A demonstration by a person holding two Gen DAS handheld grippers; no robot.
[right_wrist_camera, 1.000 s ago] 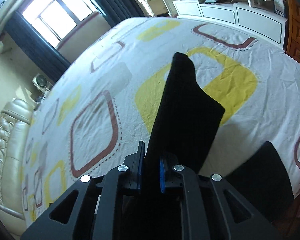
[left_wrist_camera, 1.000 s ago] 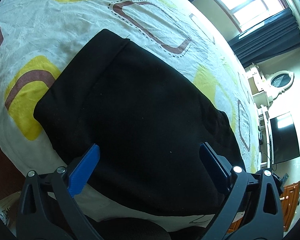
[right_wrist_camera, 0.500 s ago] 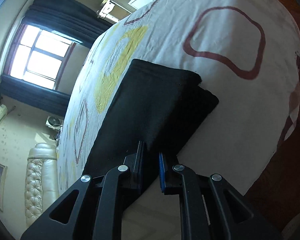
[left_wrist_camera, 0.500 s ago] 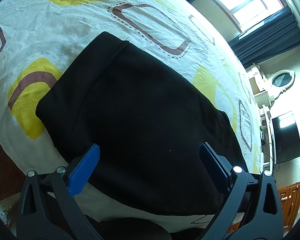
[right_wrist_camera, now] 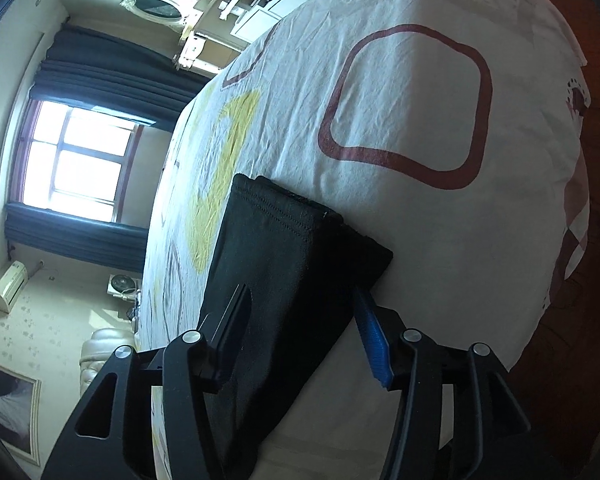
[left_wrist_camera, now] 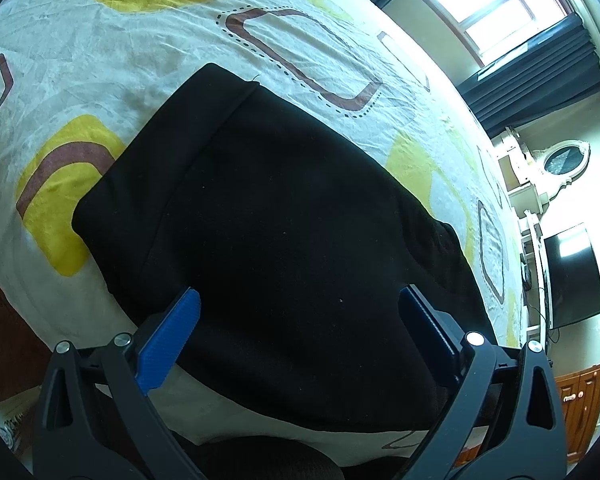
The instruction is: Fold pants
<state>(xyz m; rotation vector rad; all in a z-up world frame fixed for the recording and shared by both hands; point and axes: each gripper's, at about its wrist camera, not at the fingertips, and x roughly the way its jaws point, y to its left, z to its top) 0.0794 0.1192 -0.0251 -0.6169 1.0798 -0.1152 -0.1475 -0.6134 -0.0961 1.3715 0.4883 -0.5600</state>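
The black pants (left_wrist_camera: 284, 224) lie folded on the bed sheet (left_wrist_camera: 148, 52). In the left wrist view they fill the middle of the frame, and my left gripper (left_wrist_camera: 300, 320) hangs open just above their near edge, holding nothing. In the right wrist view the pants (right_wrist_camera: 284, 256) lie as a layered stack with the stitched hem end farthest from me. My right gripper (right_wrist_camera: 304, 320) is open with its jaws on either side of the near part of the stack, not pinching it.
The white sheet with yellow and brown shapes covers the bed (right_wrist_camera: 404, 104). The bed edge and wooden floor (right_wrist_camera: 596, 240) lie right. A window with dark curtains (left_wrist_camera: 540, 40), a dresser with oval mirror (right_wrist_camera: 156, 4) and a TV (left_wrist_camera: 572, 276) stand beyond the bed.
My right gripper carried the pant leg over onto the stack, laid it down and opened, letting it go. My left gripper stayed open and nearly still.
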